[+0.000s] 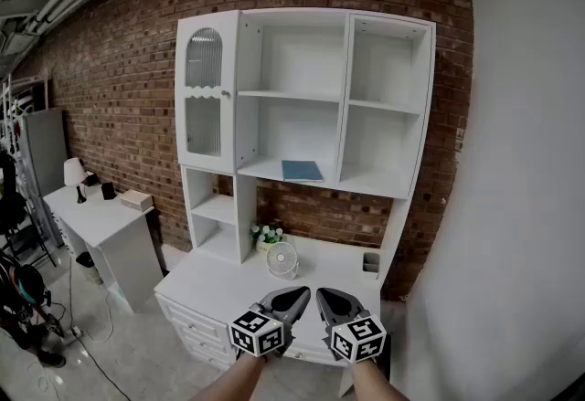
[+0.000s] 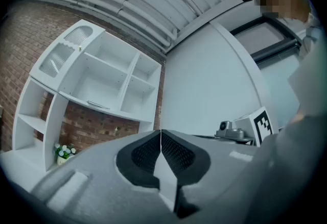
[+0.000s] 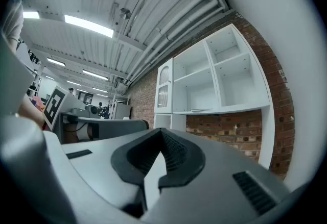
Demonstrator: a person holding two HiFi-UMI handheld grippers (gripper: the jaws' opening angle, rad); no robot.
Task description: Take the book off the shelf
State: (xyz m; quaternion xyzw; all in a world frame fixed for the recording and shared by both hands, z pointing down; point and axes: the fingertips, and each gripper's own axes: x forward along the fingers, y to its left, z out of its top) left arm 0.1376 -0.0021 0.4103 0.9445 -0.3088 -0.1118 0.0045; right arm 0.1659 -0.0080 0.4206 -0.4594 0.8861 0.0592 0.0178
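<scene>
— Checked the fingers on the left gripper (image 1: 294, 297) and right gripper (image 1: 331, 297)?

— Found both pairs pressed fully together, pad to pad, with nothing gripped. Hung side by side, low, in front of the white counter (image 1: 215, 285).

— Located the blue book (image 1: 302, 171)?

— Spotted lying flat on the lower board of the open middle bay of the shelf unit (image 1: 247, 79), well above and beyond both grippers, touched by neither.

— Weighed what could go wrong?

— Yes. Needed spreading before the reach, by my reckoning; sent in closed, would only have shoved the book toward the back panel. Sat flush on the board, too, so probably left no edge to pinch without first being slid over the front lip. Could have clipped the upright divider (image 1: 345, 98) beside it. Might have brushed the small fan (image 1: 281, 259) or the flowers (image 1: 267, 232) on the way up. Pinched by one corner, could have sagged and slipped, looking thin.
</scene>
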